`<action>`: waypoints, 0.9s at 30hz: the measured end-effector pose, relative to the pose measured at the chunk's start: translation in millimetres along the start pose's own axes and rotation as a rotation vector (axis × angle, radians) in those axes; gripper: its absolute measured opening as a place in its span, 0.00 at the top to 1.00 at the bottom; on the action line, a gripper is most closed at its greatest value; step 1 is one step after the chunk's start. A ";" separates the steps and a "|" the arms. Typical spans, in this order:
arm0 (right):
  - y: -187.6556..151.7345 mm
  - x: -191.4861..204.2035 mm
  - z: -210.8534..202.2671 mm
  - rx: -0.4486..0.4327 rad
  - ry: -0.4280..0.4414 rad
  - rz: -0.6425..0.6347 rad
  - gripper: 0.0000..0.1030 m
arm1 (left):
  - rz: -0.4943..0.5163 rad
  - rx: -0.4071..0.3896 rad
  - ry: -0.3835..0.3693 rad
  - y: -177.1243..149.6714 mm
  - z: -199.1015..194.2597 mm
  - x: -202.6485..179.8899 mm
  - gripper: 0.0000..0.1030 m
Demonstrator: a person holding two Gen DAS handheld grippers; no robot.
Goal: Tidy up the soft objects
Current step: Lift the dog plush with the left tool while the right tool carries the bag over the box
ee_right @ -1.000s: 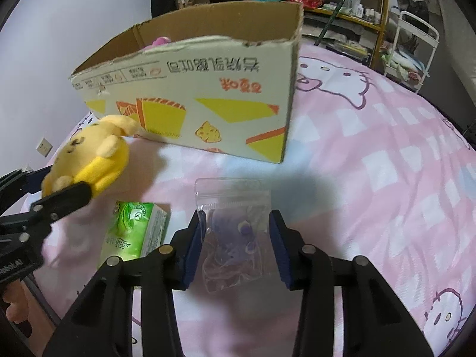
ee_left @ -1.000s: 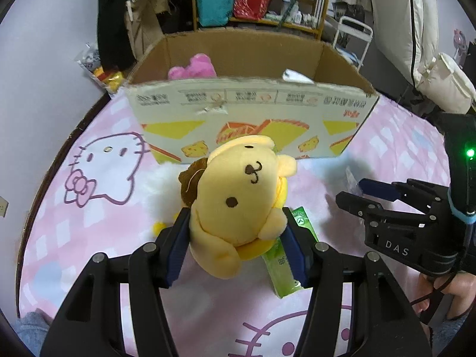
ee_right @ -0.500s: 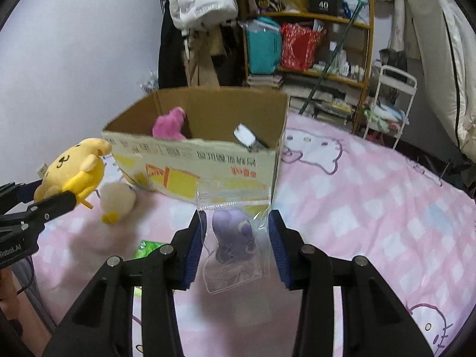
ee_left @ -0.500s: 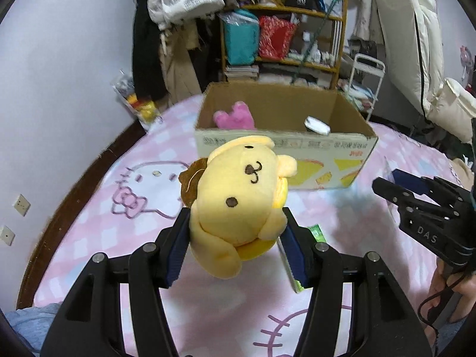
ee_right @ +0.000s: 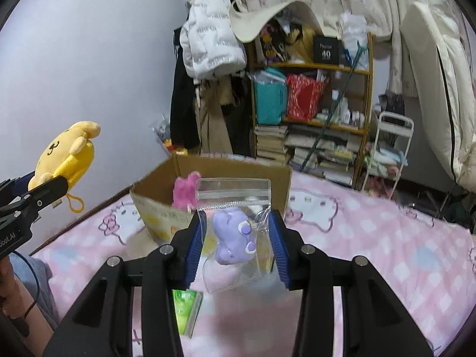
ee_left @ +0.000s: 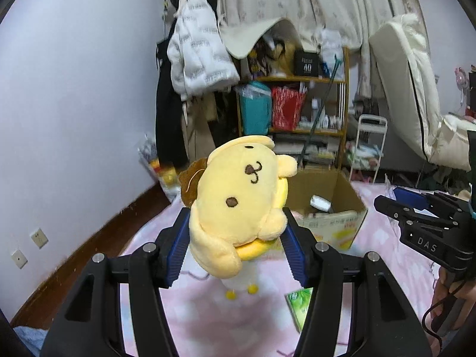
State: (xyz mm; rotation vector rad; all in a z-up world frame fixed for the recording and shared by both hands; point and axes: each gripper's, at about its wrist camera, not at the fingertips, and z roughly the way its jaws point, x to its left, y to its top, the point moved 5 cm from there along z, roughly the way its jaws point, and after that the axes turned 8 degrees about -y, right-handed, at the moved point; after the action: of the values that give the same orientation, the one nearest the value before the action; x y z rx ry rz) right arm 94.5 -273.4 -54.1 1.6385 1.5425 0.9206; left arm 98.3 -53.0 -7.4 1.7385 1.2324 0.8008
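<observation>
Above the pink bed [ee_right: 372, 238], two claws hang in the air, and each one is squeezing a soft thing. The left claw [ee_left: 236, 248] is clamped on a yellow dog [ee_left: 238, 208], with its blue pads pressing in on both sides of the tummy. The right claw [ee_right: 235, 245] is pinched on a clear bag [ee_right: 235, 229] with a purple toy [ee_right: 233, 236] inside. Both things are up off the bed, on the near side of the brown box [ee_right: 160, 184]. The box sits open on the bed, and a pink toy [ee_right: 186, 192] is already in it. My guess is that the dog and the bag go in the box next. Some things could go wrong. The bag is thin and slippery, so it could slide out of the pads and drop on the bed. The dog is big and round, so it could bump the box wall and tip out if it is let go too soon. The two claws are close together, so they could knock into each other over the box. A green carton [ee_left: 300, 303] lies on the bed below, and a dropped toy could land on it.
</observation>
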 end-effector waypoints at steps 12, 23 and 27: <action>64.4 -6.4 -12.1 -0.117 0.015 0.024 0.56 | 0.045 -0.120 0.019 61.2 -2.7 -1.3 0.44; 103.6 -10.1 -2.0 -0.182 0.009 0.008 0.55 | 0.052 -0.191 -0.001 93.6 16.3 -4.4 0.44; 97.7 -11.6 10.6 -0.169 0.011 0.020 0.55 | 0.040 -0.159 0.008 81.5 35.2 1.5 0.44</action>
State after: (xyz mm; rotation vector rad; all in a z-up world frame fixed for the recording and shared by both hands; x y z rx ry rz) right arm 152.5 -290.2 24.3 1.5335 1.4169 1.0426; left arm 162.5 -74.5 50.0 1.6370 1.1108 0.9054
